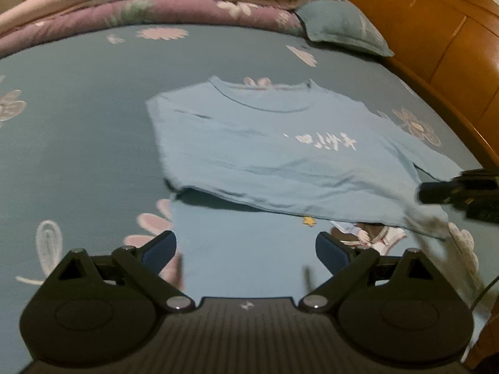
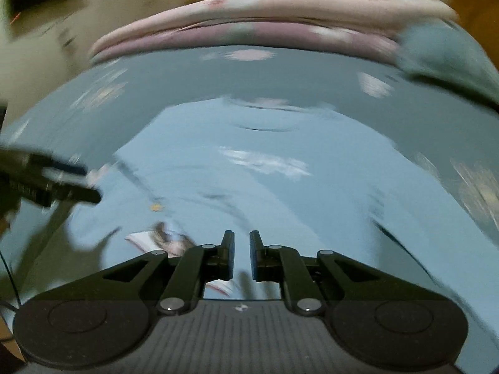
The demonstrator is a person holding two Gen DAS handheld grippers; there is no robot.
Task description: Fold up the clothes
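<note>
I see the shirt [image 1: 280, 155] lying mid-bed, collar at 12 o'clock. My left tongs [image 1: 246, 249] gape empty; my right tongs [image 2: 241, 255] are barely parted and hold nothing. I should smooth the bottom fold before pinching the right sleeve. Floral bed [image 1: 78, 124], quilts [image 1: 140, 0] at 12, wooden headboard [image 1: 436, 31] at 2.

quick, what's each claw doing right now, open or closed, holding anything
Left claw: open wide, nothing between its pads, over the blue t-shirt.
Right claw: narrow gap, nothing held, t-shirt below it.
</note>
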